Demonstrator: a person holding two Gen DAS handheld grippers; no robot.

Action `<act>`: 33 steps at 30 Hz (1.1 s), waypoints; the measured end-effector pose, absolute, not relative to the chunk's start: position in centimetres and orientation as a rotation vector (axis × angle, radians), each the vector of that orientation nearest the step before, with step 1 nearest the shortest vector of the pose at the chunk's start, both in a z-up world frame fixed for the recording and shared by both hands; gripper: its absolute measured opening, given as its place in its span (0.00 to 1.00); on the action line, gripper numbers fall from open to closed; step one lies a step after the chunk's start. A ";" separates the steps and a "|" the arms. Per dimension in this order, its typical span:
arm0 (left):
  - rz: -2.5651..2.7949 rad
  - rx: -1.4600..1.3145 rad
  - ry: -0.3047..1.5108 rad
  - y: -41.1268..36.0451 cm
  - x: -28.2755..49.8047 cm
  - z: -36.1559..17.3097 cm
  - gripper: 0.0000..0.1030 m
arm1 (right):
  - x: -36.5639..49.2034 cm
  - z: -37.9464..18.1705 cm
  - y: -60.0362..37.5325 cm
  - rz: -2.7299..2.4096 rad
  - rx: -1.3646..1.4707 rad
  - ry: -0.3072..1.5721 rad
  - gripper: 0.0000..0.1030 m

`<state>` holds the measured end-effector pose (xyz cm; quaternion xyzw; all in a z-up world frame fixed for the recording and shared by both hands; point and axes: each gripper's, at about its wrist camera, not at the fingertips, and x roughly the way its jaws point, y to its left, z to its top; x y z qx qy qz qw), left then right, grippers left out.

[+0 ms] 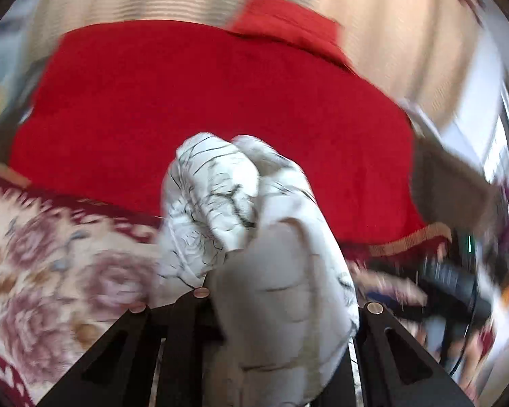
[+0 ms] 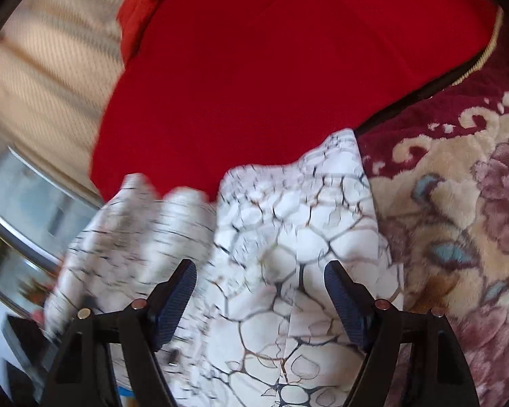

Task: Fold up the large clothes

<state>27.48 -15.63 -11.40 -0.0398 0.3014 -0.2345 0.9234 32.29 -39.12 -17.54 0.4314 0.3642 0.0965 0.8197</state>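
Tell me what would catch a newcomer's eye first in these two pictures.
The big red cloth spread flat fills the far half of both views. In front of it, a bunched white garment with a dark crackle print bulges out of the left tool, which is clamped on it, while the right tool hangs open over more of that fabric. A floral rug lies alongside.

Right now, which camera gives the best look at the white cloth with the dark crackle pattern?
The right wrist view: the white patterned garment lies spread there, its pattern clear. The left wrist view shows only a bunched wad of it, filling the lens.
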 end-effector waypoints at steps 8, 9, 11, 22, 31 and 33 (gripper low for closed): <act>-0.494 0.107 0.644 -20.6 24.9 -15.2 0.20 | 36.2 -22.2 -41.5 0.541 1.334 0.871 0.85; -0.501 0.115 0.645 -20.6 24.7 -15.1 0.20 | 37.0 -22.6 -40.8 0.553 1.333 0.896 0.85; -0.517 0.126 0.644 -20.9 24.5 -14.9 0.20 | 38.3 -22.8 -39.5 0.573 1.319 0.932 0.87; -0.602 0.305 0.579 -20.1 23.8 -16.8 0.23 | 42.6 -17.6 -33.2 0.656 1.074 0.907 0.92; -0.854 0.212 0.606 -13.9 22.1 -14.0 0.70 | 44.4 -21.2 -30.1 0.504 0.887 1.035 0.32; -0.913 0.165 0.578 -11.4 21.4 -13.1 0.75 | 44.4 -21.6 -30.4 0.505 0.903 1.027 0.29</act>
